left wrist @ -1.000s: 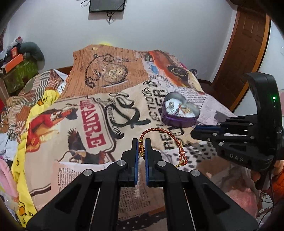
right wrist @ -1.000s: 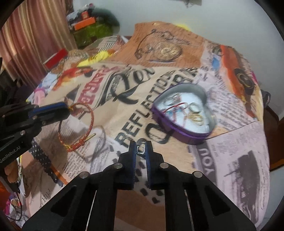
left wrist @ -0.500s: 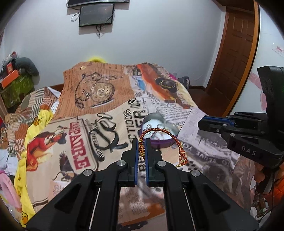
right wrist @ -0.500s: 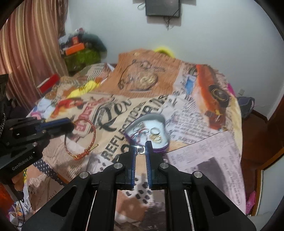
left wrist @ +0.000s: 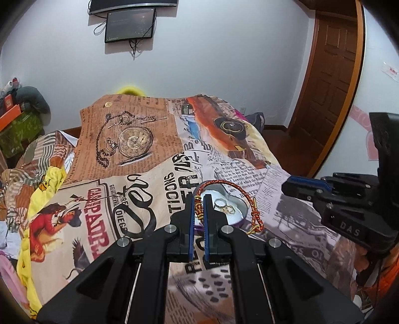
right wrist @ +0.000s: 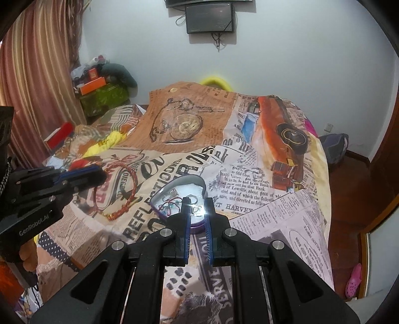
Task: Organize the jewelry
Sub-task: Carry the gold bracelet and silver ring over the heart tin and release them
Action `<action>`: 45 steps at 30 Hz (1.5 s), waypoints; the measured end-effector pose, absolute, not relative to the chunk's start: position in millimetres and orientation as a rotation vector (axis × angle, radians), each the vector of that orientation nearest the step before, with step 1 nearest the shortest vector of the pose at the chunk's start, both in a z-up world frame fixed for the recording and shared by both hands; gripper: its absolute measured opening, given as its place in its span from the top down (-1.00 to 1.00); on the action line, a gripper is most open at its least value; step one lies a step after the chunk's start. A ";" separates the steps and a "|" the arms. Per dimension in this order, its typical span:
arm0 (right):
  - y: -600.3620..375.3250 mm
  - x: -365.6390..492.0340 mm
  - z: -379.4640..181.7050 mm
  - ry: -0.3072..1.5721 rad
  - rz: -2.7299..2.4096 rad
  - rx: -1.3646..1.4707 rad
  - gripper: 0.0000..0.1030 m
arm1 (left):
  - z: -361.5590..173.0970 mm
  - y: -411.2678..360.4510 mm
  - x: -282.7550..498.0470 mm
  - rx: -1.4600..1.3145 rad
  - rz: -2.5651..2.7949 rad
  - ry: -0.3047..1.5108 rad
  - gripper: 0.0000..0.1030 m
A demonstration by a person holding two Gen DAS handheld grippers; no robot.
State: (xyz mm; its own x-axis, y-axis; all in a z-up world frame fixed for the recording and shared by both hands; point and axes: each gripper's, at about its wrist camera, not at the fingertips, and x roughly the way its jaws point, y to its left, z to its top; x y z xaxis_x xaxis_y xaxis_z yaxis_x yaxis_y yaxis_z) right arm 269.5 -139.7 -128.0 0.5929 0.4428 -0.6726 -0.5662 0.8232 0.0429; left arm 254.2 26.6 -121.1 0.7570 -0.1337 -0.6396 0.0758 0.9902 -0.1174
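Note:
My left gripper [left wrist: 199,199] is shut on a red-and-gold braided bracelet [left wrist: 234,185], which hangs above a purple heart-shaped tin [left wrist: 237,214] on the bed. The tin [right wrist: 159,199] holds rings and thin wires. In the right wrist view the bracelet [right wrist: 132,184] hangs from my left gripper [right wrist: 99,175] to the left of the tin. My right gripper [right wrist: 198,206] hovers over the tin with its jaws a little apart. A small shiny ring [right wrist: 197,209] shows between them, and I cannot tell whether it is gripped. My right gripper also shows at the right of the left wrist view [left wrist: 286,185].
The bed is covered by a newspaper-print blanket [left wrist: 139,159] with a pocket-watch picture. A pile of boxes and clothes [right wrist: 99,82] stands at the back left by a curtain. A wooden door [left wrist: 331,74] is at the right. A screen [right wrist: 209,18] hangs on the wall.
Both grippers have risen and pulled back from the bed. The left one carried the bracelet over the tin. The right gripper's jaws have opened a little around the ring.

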 end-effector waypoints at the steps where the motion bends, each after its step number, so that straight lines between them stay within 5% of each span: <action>1: -139.9 271.4 -129.1 0.731 0.591 -0.181 0.82 | -123.6 26.8 259.4 -0.086 -0.109 0.709 0.91; 45: -109.2 323.0 -199.6 0.926 0.653 -0.180 0.82 | -194.9 12.7 334.5 -0.039 -0.121 0.864 0.91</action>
